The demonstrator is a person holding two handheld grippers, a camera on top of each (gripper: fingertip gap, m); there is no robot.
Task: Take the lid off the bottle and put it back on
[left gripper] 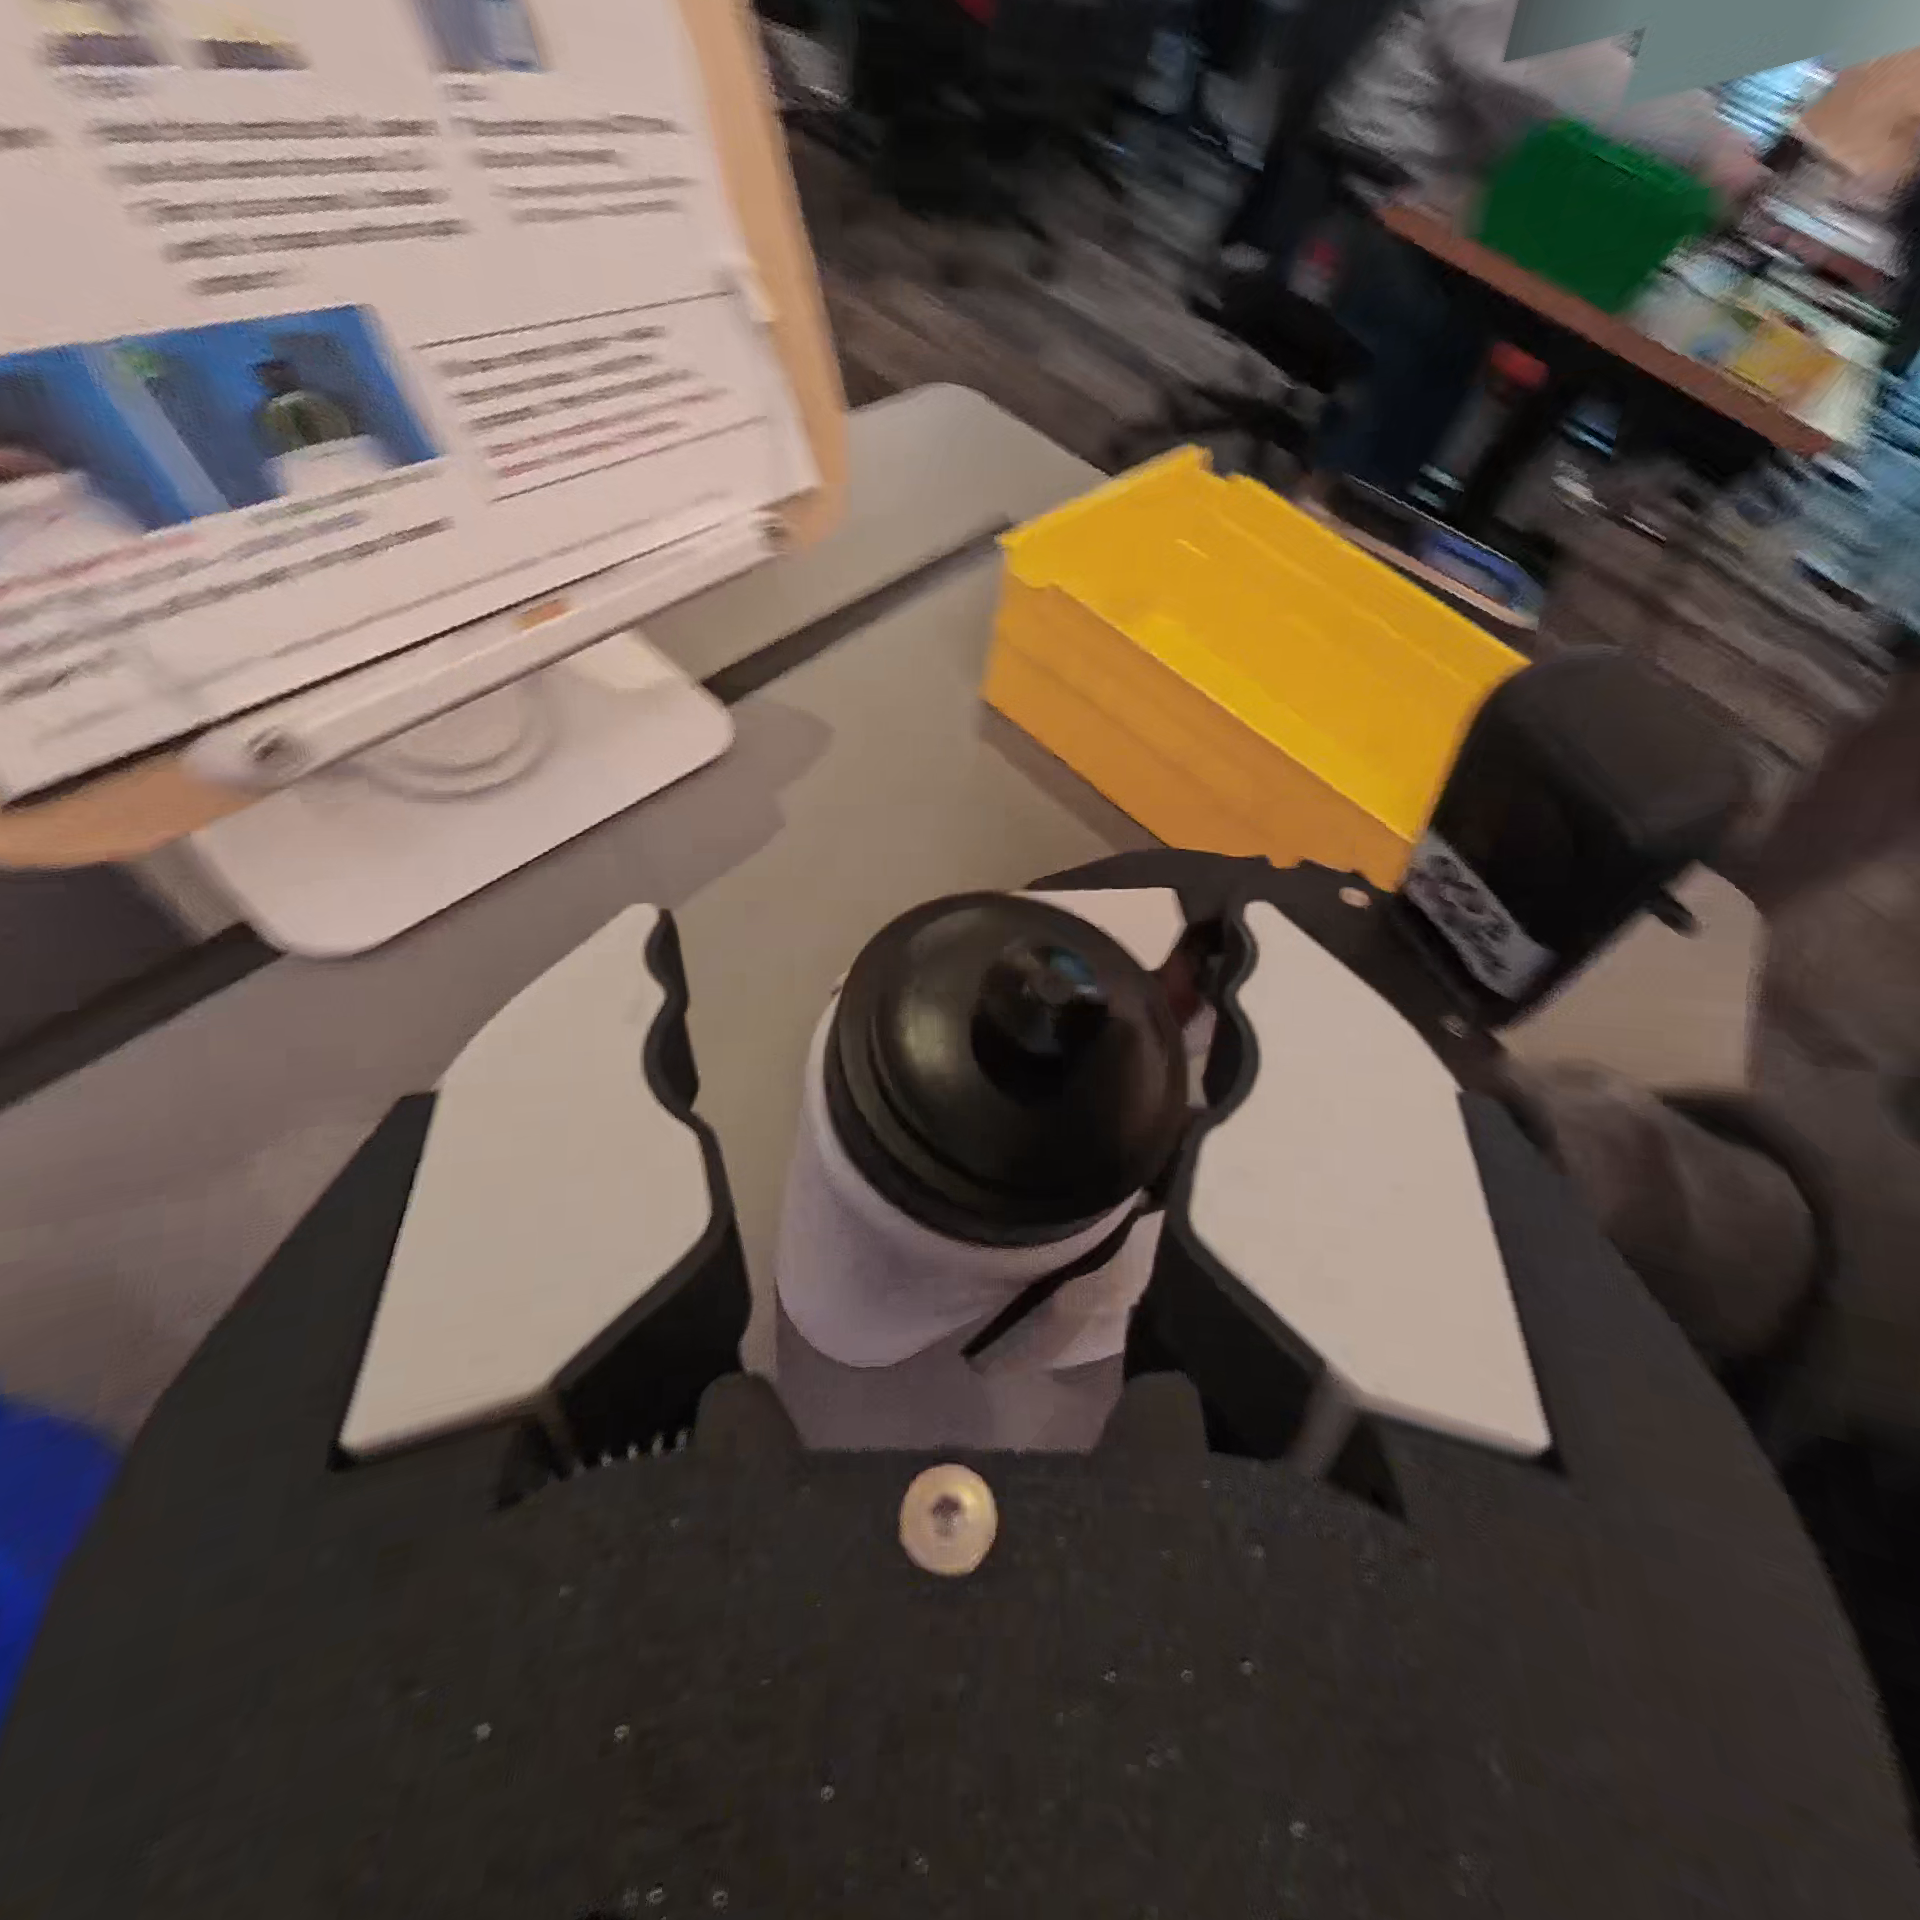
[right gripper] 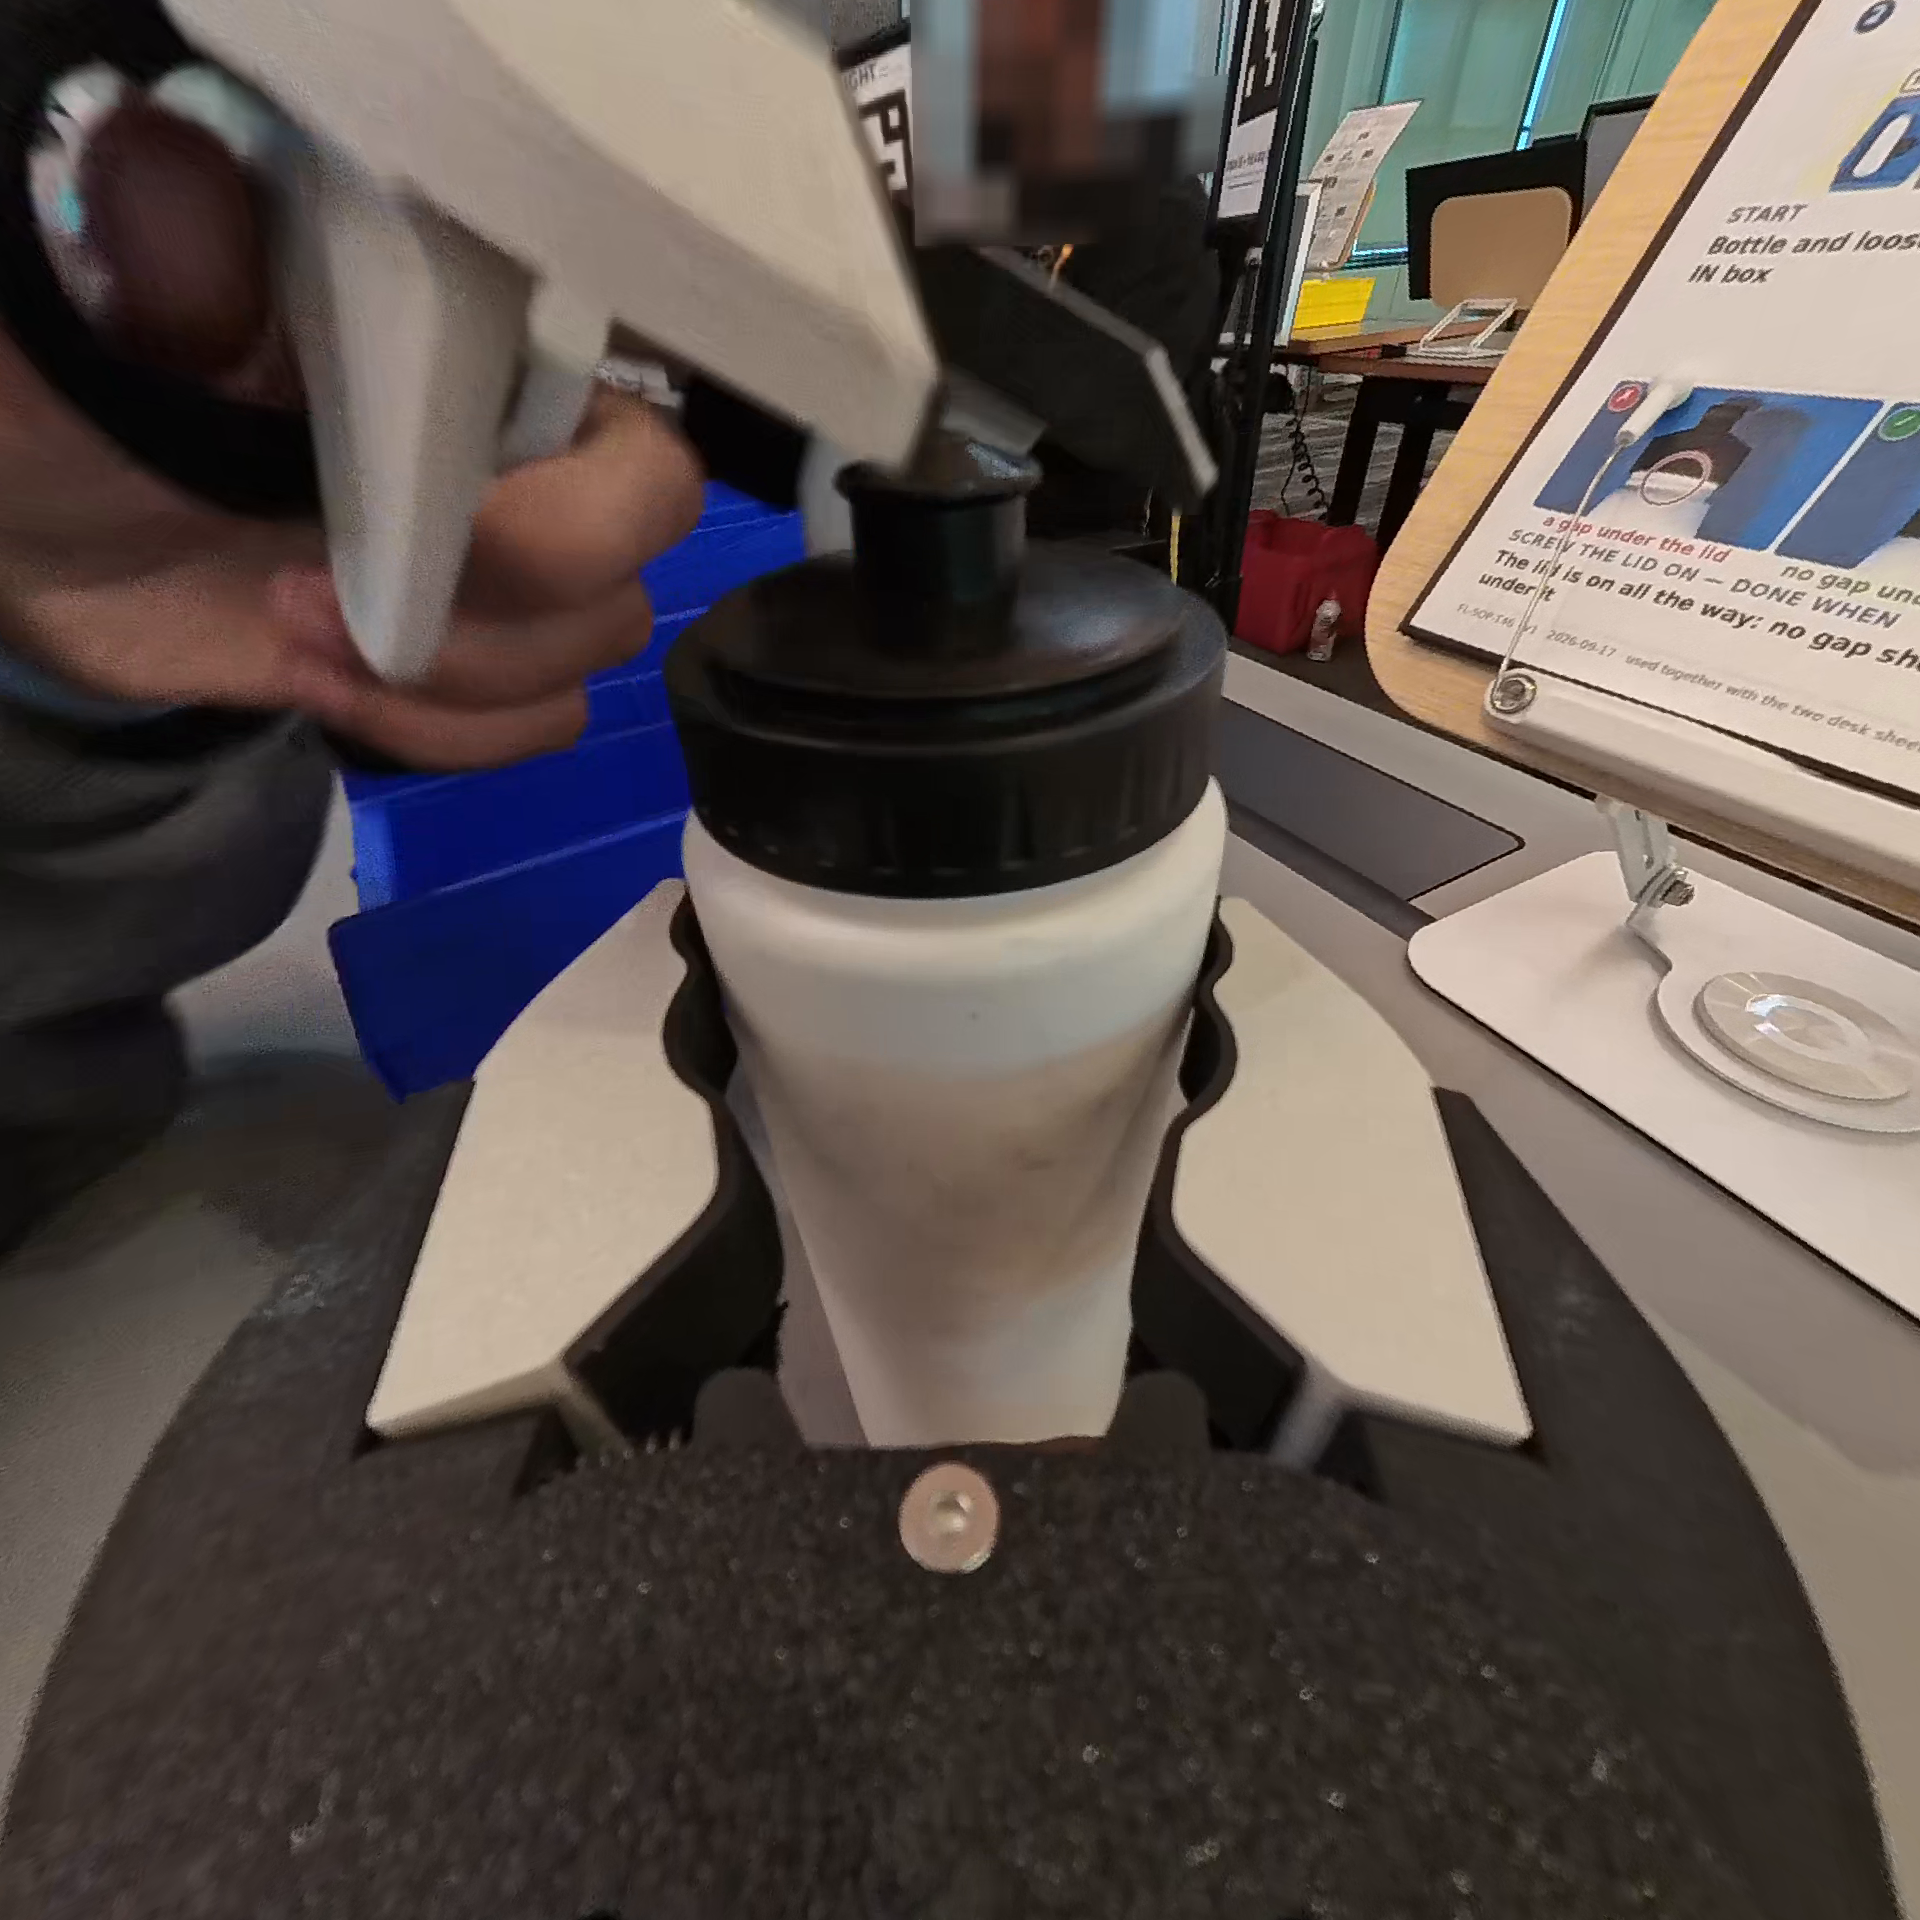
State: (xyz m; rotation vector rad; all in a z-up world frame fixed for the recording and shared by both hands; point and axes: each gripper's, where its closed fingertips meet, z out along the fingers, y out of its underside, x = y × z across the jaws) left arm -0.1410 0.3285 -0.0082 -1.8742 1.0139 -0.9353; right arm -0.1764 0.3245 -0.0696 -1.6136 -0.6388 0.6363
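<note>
Fingers of your right gripper (right gripper: 951,1122) clamp the white bottle (right gripper: 956,1091) upright on the grey table (right gripper: 1558,1195). Your left gripper (left gripper: 951,1049) brackets the black lid (left gripper: 997,1081); actual contact cannot be confirmed. Centre it on the ribbed rim, then twist without tilting.

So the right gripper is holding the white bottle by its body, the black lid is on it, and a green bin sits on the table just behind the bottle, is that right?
Not quite: the bin just behind the bottle is blue, not green, as the right wrist view shows. The rest holds: the right gripper grips the white body, and the black lid is on.
</note>
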